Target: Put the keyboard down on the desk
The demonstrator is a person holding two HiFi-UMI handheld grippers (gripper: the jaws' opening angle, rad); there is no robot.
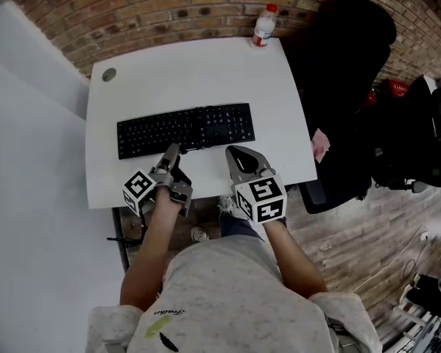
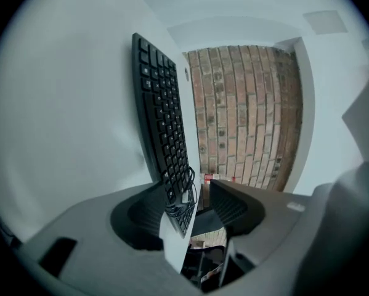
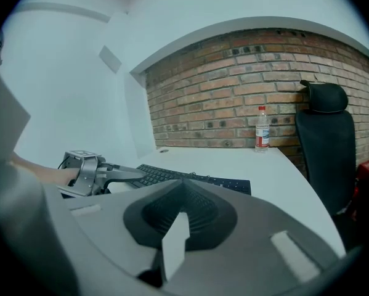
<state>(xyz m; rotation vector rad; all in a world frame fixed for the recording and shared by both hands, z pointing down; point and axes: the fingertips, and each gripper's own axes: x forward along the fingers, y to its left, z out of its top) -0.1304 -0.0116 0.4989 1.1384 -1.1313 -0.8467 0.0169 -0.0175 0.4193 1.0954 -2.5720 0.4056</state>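
Note:
A black keyboard (image 1: 183,129) lies flat on the white desk (image 1: 198,72), lengthwise from left to right. My left gripper (image 1: 172,153) is at its front edge, left of the middle, turned on its side. In the left gripper view the jaws stand apart, with the keyboard (image 2: 162,134) and a loop of its cable between them, and a gap shows beside the right pad. My right gripper (image 1: 235,153) hovers at the desk's front edge just right of the left one, shut and empty, and its view shows the keyboard (image 3: 196,179) and the left gripper (image 3: 138,174) ahead.
A plastic bottle (image 1: 263,25) with a red cap stands at the desk's far right corner. A black office chair (image 1: 345,87) stands close against the desk's right side. A cable hole (image 1: 108,74) sits at the far left corner. A brick wall runs behind the desk.

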